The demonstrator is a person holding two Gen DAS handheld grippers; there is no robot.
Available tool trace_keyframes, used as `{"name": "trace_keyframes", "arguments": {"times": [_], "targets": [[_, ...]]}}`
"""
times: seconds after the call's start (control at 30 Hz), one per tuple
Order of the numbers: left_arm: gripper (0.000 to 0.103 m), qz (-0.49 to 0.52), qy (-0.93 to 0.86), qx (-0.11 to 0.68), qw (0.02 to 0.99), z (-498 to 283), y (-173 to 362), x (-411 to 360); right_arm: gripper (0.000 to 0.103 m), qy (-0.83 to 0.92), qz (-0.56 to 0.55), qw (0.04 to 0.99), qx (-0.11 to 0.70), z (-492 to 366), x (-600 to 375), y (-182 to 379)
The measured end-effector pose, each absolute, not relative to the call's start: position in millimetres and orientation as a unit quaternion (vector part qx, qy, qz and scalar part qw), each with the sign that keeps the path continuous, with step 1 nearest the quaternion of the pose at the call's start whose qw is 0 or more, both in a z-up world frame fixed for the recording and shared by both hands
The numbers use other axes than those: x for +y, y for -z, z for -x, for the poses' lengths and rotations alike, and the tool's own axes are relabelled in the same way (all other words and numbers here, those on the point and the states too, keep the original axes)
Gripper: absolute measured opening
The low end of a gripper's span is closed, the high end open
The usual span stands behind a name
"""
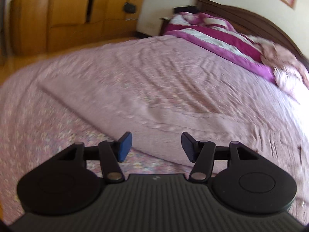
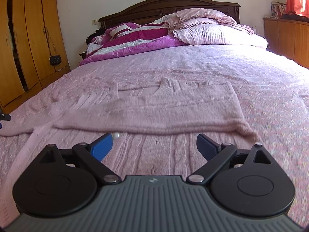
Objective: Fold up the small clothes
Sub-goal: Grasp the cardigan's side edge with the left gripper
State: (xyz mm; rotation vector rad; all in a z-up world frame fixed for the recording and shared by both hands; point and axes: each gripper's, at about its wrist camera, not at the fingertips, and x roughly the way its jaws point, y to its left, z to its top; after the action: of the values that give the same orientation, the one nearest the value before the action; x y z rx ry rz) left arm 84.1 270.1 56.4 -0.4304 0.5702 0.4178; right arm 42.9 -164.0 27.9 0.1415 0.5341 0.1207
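A pale pink knitted sweater (image 2: 154, 108) lies spread flat on the pink bed cover, one sleeve trailing toward the left edge. In the left wrist view the sweater (image 1: 146, 89) is blurred and fills the middle. My left gripper (image 1: 156, 147) is open and empty, just above the sweater's near edge. My right gripper (image 2: 154, 147) is open and empty, low over the knitted fabric in front of the sweater's near fold. The pads (image 2: 102, 147) are blue.
The bed cover (image 2: 270, 100) spreads wide on all sides. A magenta striped quilt (image 2: 131, 42) and checked pillows (image 2: 208, 32) pile against the dark headboard. Wooden wardrobes (image 2: 25, 44) stand left, a low cabinet (image 2: 287, 38) right.
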Motion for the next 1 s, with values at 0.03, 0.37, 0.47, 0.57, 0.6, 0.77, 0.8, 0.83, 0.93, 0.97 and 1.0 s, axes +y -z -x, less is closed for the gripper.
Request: {"name": "trace_keyframes", "arguments": {"times": [0.03,0.37,0.47,0.57,0.6,0.77,0.8,0.83,0.93,0.97,1.0], "targets": [[0.058,0.227,-0.204,0.275,0.912,-82,-53,277,0.097,-0.057,-0.071,0.959,0.267,-42,-163,-25],[0.058,0.311,-0.210,0.255,0.891,-84,-22,314,0.097,-0.019,-0.077,0.954,0.290,-45,-171,4],[0.058,0.324,-0.209,0.237,0.892,-87,-18,325,0.100,-0.022,-0.060,0.957,0.282,-42,-168,11],[0.058,0.332,-0.210,0.223,0.892,-92,-14,335,0.102,-0.024,-0.048,0.960,0.276,-41,-166,16],[0.058,0.335,-0.211,0.219,0.892,-93,-13,338,0.103,-0.024,-0.047,0.960,0.276,-41,-166,16],[0.058,0.346,-0.214,0.204,0.890,-101,-10,345,0.103,-0.023,-0.041,0.960,0.275,-42,-165,18],[0.058,0.345,-0.214,0.202,0.891,-102,-10,346,0.103,-0.023,-0.041,0.961,0.273,-42,-165,18],[0.058,0.343,-0.214,0.202,0.892,-103,-10,346,0.103,-0.022,-0.041,0.961,0.272,-42,-165,18],[0.058,0.334,-0.213,0.200,0.896,-106,-10,347,0.103,-0.022,-0.039,0.962,0.270,-42,-164,19],[0.057,0.331,-0.212,0.200,0.897,-107,-10,346,0.103,-0.021,-0.038,0.962,0.271,-42,-164,19],[0.057,0.327,-0.211,0.201,0.899,-108,-11,346,0.103,-0.021,-0.037,0.962,0.270,-42,-164,19]]}}
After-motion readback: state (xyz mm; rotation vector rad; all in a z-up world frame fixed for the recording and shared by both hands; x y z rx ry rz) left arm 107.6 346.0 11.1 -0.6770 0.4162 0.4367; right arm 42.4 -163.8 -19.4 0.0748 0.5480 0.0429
